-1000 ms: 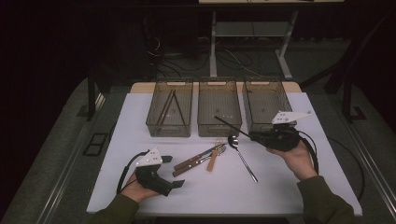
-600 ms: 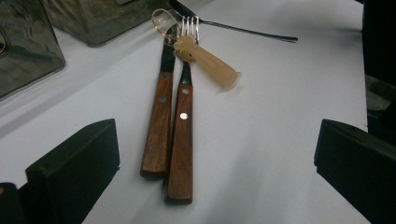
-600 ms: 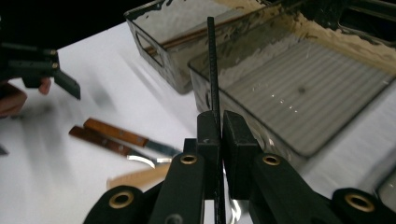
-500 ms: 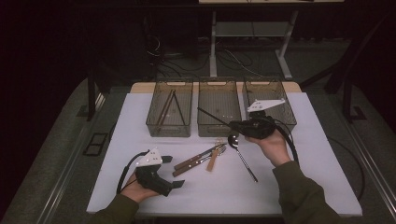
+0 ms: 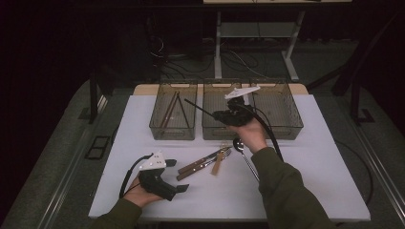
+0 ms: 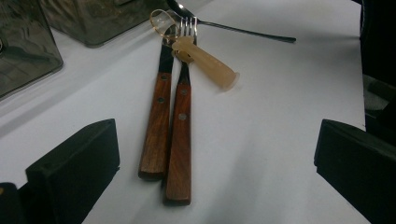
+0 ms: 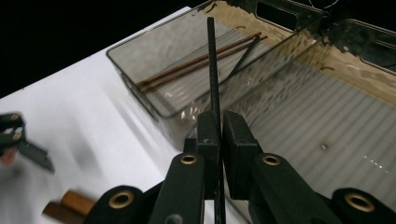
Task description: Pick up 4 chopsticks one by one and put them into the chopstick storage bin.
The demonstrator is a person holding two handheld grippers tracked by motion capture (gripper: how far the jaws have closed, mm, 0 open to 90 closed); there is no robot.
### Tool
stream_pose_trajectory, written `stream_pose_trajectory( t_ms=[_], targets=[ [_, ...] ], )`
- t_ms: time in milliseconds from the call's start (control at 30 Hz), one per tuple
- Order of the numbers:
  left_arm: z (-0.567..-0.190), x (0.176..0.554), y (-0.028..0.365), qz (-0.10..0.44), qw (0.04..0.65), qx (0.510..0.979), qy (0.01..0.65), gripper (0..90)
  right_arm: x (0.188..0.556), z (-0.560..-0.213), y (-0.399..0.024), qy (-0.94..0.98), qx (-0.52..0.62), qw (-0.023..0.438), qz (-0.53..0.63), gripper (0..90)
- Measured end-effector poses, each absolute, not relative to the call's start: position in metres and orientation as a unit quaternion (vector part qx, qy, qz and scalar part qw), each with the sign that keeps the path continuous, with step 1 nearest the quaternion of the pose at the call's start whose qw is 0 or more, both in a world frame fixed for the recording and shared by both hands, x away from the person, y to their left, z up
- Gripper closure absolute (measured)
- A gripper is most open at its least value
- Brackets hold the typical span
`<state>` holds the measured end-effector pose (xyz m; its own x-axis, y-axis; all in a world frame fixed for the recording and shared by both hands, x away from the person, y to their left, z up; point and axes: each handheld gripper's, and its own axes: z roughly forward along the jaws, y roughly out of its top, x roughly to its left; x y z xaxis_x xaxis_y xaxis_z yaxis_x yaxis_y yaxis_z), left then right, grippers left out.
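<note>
My right gripper (image 5: 218,116) is shut on a thin black chopstick (image 5: 200,108) and hovers over the middle clear bin (image 5: 215,132). The stick's free end points toward the left bin (image 5: 173,130), where several chopsticks (image 5: 169,110) lie. In the right gripper view the jaws (image 7: 217,127) pinch the black chopstick (image 7: 212,70), which reaches over the left bin's rim (image 7: 140,88). My left gripper (image 5: 177,175) rests open on the white table near its front edge. Before its jaws (image 6: 217,135) lie a wooden-handled knife (image 6: 156,126) and fork (image 6: 181,140).
A beige-handled utensil (image 6: 205,60) lies across the fork's tines, and a metal spoon (image 5: 246,155) lies to their right. An empty right bin (image 5: 282,129) stands beside the middle one. The table's far edge (image 5: 143,90) runs just behind the bins.
My right gripper has carried the black chopstick leftward, from over the right bin to over the middle bin. The left gripper has stayed put.
</note>
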<state>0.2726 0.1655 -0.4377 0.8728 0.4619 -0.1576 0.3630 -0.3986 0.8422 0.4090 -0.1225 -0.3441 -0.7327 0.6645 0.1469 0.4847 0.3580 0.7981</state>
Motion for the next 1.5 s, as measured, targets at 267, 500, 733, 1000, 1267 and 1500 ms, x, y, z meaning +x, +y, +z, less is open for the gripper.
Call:
stream_pose_trajectory(
  t_ms=[267, 500, 733, 1000, 1267, 1500],
  targets=[
    [-0.437, 0.273, 0.165, 0.05, 0.488, 0.837, 0.241, 0.0, 0.439, -0.347, -0.084, 0.818, 0.367, 0.104, 0.431, 86.1],
    [-0.437, 0.272, 0.165, 0.045, 0.494, 0.834, 0.241, 0.0, 0.465, -0.353, -0.048, 0.824, 0.373, 0.109, 0.413, 86.0],
    [-0.437, 0.273, 0.164, 0.046, 0.496, 0.834, 0.238, 0.0, 0.489, -0.361, -0.015, 0.822, 0.397, 0.113, 0.392, 86.0],
    [-0.436, 0.273, 0.165, 0.042, 0.497, 0.834, 0.236, 0.0, 0.505, -0.374, 0.008, 0.817, 0.418, 0.118, 0.38, 84.5],
    [-0.436, 0.273, 0.164, 0.043, 0.496, 0.835, 0.234, 0.0, 0.503, -0.363, -0.004, 0.798, 0.424, 0.107, 0.414, 55.9],
    [-0.437, 0.272, 0.164, 0.044, 0.498, 0.834, 0.234, 0.0, 0.49, -0.358, -0.026, 0.799, 0.41, 0.092, 0.431, 40.5]
  ],
)
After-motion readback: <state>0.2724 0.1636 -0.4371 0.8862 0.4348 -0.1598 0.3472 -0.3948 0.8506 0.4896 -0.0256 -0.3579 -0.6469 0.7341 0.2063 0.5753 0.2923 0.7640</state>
